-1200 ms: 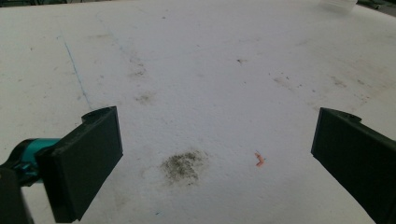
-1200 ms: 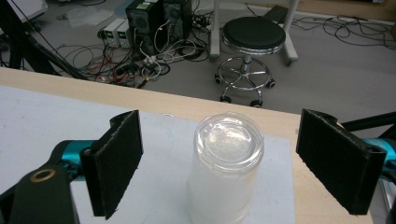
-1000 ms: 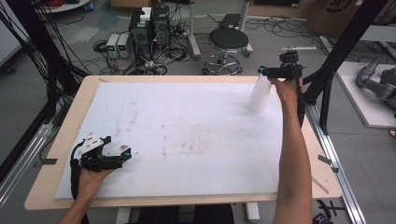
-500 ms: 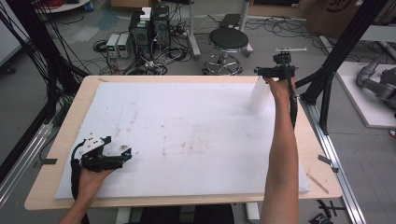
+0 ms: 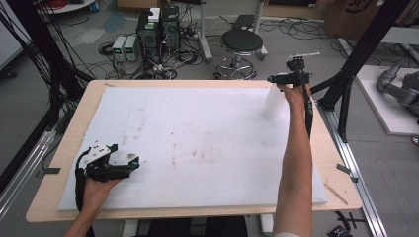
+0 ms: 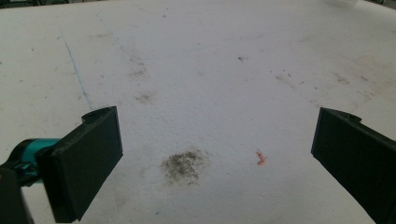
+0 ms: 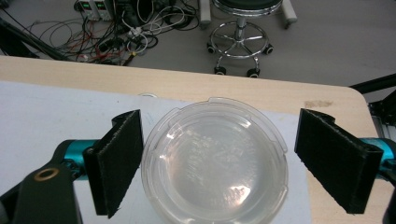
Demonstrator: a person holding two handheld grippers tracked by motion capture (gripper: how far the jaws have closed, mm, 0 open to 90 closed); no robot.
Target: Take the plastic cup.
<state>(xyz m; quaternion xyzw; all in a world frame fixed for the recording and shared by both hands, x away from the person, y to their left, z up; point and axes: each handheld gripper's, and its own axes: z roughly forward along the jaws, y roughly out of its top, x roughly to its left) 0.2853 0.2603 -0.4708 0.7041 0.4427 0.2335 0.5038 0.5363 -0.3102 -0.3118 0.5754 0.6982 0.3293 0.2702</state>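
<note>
- High view: the bench (image 5: 59,163), of pale wood, carries a white foam sheet (image 5: 197,143) marked with faint stains. The left claw (image 5: 129,166) rests low near the bench's near-left corner, held in a hand (image 5: 96,190); its jaws stand apart with nothing between them. The right claw (image 5: 272,79) hangs over the far-right corner, directly above a clear plastic container (image 5: 273,102) that stands upright on the foam sheet. A black stool (image 5: 241,43) and electronic boxes (image 5: 158,27) stand on the floor beyond the far edge.
- Left gripper view: the left claw (image 6: 217,149) is spread wide, both black jaws clear of any object, above a dark smudge (image 6: 183,165) and a small orange fleck (image 6: 260,157) on the foam sheet.
- Right gripper view: the right claw (image 7: 219,163) is spread wide, looking down on the clear plastic container (image 7: 215,165), whose round rim lies between the jaws. The left jaw stands just beside the rim; the right jaw is apart from it. The container sits near the bench's far edge.
</note>
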